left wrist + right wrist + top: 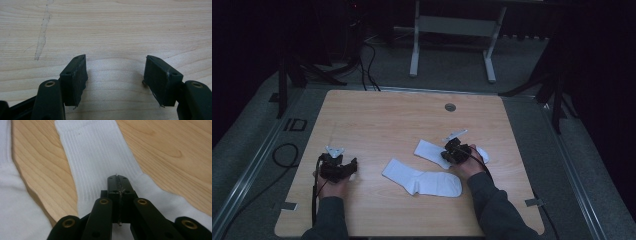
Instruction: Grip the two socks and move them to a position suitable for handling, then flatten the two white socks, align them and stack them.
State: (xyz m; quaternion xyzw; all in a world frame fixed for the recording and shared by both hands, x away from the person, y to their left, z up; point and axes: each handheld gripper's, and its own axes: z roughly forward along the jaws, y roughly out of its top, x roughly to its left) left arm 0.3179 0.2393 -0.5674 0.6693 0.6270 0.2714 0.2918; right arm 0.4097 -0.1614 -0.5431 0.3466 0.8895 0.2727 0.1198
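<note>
Two white socks lie flat on the wooden table (387, 115). The nearer sock (422, 180) sits in the middle front, bent at the heel. The farther sock (428, 150) runs under my right gripper (453, 151), which rests over its middle. In the right gripper view the jaws are pressed together over this ribbed sock (100, 157), tips (119, 180) pointing toward its cuff, with nothing visible between the pads. The other sock (15, 215) shows at the left edge there. My left gripper (341, 165) sits at the table's left, open (115, 60) above bare wood.
A round grommet hole (450, 107) is set in the table's far side. A pale scratch (42, 37) marks the wood ahead of the left gripper. Beyond the table stand a white frame (452, 35), dark stands and cables on the floor.
</note>
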